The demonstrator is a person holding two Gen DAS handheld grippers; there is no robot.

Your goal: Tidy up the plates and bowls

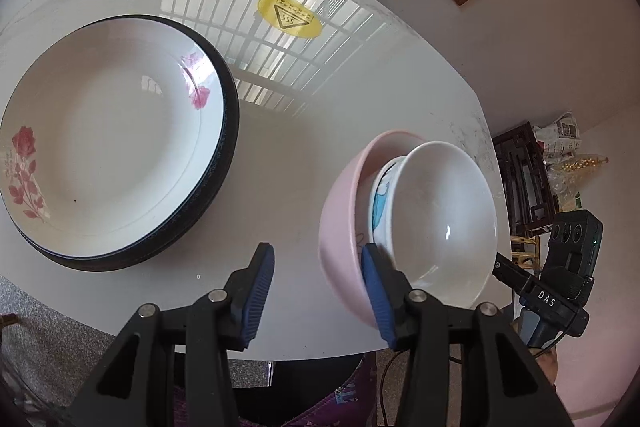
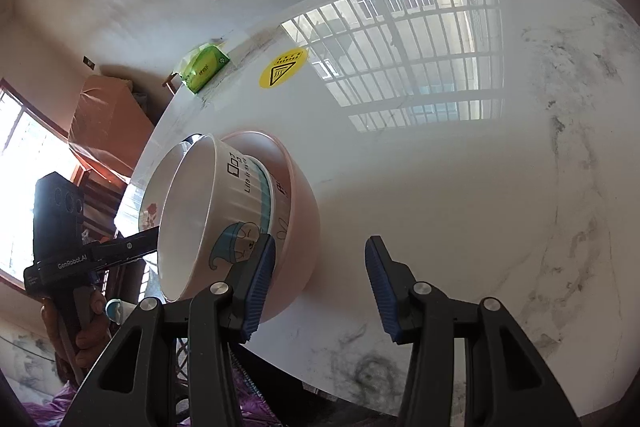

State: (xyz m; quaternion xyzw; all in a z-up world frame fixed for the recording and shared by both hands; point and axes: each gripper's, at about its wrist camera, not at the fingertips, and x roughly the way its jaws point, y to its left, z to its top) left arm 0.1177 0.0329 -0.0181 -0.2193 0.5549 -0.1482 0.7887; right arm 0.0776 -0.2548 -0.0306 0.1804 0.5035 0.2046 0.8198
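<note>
Your left gripper (image 1: 318, 291) and right gripper (image 2: 320, 291) both stand apart with nothing between the pads; each has one pad just beside the bowls' outer wall, and you cannot tell from either view whether it touches. The bowls are nested near the table (image 1: 360, 99) edge: a white bowl (image 1: 440, 219) inside a cartoon-printed bowl (image 2: 240, 211) inside a pink bowl (image 1: 344, 227), the inner ones tilted, likely not yet seated. The plates (image 1: 112, 131) sit stacked well apart, a rose-patterned one on dark-rimmed ones, so sorting by kind looks nearly done.

The left view alone shows the plate stack whole and the white bowl's empty inside. The right view alone shows the lettering and cartoon on the middle bowl, and your hand (image 2: 92, 327) on the other handle.
</note>
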